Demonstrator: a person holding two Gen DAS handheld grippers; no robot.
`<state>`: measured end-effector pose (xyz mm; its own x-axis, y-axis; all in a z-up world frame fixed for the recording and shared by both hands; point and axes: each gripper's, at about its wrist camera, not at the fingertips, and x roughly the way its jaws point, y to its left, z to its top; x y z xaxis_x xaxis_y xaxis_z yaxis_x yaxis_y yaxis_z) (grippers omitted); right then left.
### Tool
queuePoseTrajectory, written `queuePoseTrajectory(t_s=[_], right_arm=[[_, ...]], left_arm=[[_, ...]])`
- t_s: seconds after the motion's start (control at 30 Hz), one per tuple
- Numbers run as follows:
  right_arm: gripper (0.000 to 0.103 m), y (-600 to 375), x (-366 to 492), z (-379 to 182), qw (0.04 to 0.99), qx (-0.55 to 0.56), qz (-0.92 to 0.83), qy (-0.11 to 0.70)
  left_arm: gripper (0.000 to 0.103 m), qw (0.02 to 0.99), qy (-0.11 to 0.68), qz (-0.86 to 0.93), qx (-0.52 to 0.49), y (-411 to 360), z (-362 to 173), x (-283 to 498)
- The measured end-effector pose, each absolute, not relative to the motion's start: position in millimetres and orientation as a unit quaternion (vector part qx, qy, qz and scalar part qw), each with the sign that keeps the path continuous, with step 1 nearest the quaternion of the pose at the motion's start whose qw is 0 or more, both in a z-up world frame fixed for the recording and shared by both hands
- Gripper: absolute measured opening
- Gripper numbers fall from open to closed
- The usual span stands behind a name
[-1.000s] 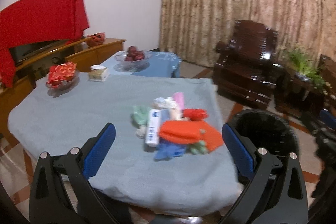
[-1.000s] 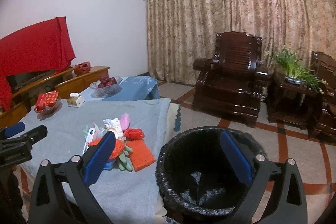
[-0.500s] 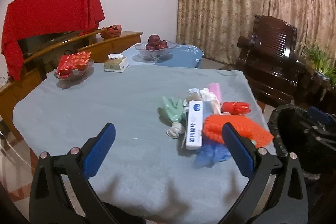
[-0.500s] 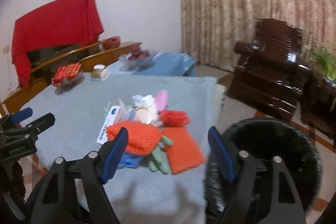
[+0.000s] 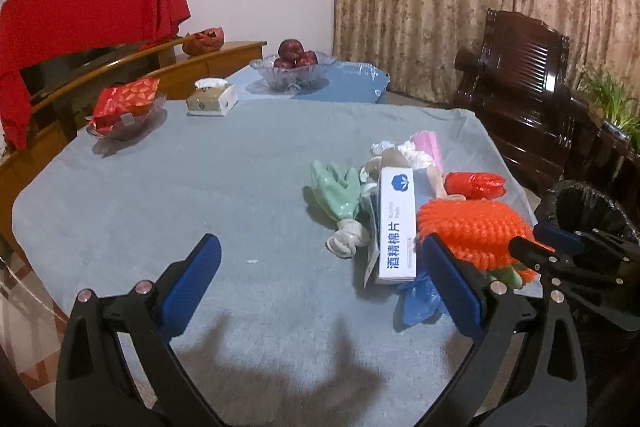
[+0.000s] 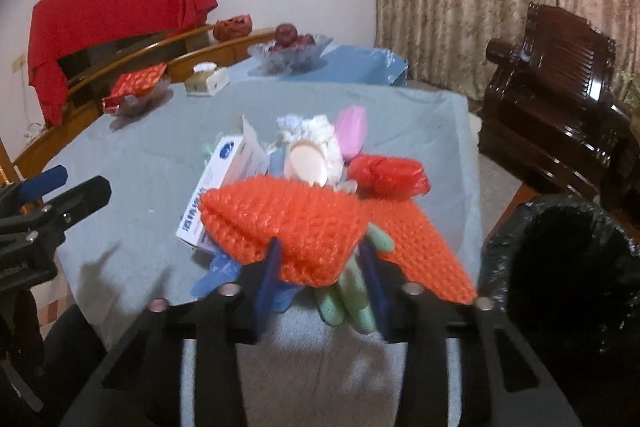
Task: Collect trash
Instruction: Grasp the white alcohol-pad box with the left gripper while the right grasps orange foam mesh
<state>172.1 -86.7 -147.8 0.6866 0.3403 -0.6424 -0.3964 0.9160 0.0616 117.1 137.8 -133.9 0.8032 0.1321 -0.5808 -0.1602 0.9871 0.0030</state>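
Observation:
A pile of trash lies on the grey-blue tablecloth [image 5: 200, 187]: an orange foam net [image 6: 288, 223], a white box with blue print [image 5: 396, 223], green gloves [image 5: 336, 187], a red bag [image 5: 476, 185], a pink piece [image 5: 428, 145] and blue plastic [image 5: 420, 301]. My right gripper [image 6: 320, 275] has closed its jaws around the near edge of the orange net. My left gripper [image 5: 320, 267] is open and empty above the cloth, left of the pile. A black-lined trash bin [image 6: 568, 259] stands at the table's right.
At the far side of the table are a fruit bowl [image 5: 292, 67], a tissue box [image 5: 212, 97] and a dish with a red packet [image 5: 124, 107]. A dark wooden armchair [image 5: 520, 79] stands right. A wooden sideboard with red cloth [image 5: 80, 11] is left.
My right gripper moved forward onto the pile and its jaws closed on the orange net. My left gripper swung left over the table and stays open.

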Motion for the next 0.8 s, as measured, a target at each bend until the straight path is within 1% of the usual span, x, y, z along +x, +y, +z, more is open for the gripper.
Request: queuePoseTrajectory(t_s=[0.1,0.2,0.33,0.37,0.43,0.5,0.63,0.67,0.7,0.73,0.8], right_arm=[[0.017,-88,176,-151,0.913,-0.033,0.215,0.347],[0.015,-93,175,-146,0.916,-0.033,0.220,0.334],[0.014,-105,178,-135,0.925,-0.028,0.203,0.321],[0.014,-108,180,-134,0.926,-0.025,0.200,0.320],[0.014,-112,183,-133,0.928,-0.023,0.194,0.318],[0.014,-115,186,-135,0.927,-0.023,0.192,0.321],[0.014,-120,192,-140,0.925,-0.020,0.190,0.328],[0.014,-121,192,-141,0.925,-0.019,0.189,0.328],[0.014,-122,192,-140,0.926,-0.018,0.189,0.327],[0.014,-124,192,-140,0.926,-0.017,0.189,0.327],[0.014,-123,193,-138,0.927,-0.021,0.190,0.323]], left_arm=[[0.091,0.947,0.312,0.071,-0.024,136,-140,124],[0.084,0.945,0.322,0.057,-0.033,132,-147,133],[0.084,0.943,0.327,0.038,-0.038,122,-154,142],[0.081,0.943,0.328,0.033,-0.035,118,-156,145],[0.074,0.942,0.334,0.025,-0.029,112,-161,153],[0.065,0.939,0.342,0.015,-0.031,108,-167,163],[0.055,0.936,0.351,0.007,-0.034,103,-175,181],[0.048,0.934,0.355,0.004,-0.033,101,-178,185],[0.038,0.933,0.358,0.000,-0.034,100,-180,189],[0.033,0.932,0.362,-0.004,-0.036,99,-182,190],[0.031,0.930,0.365,-0.006,-0.040,100,-184,192]])
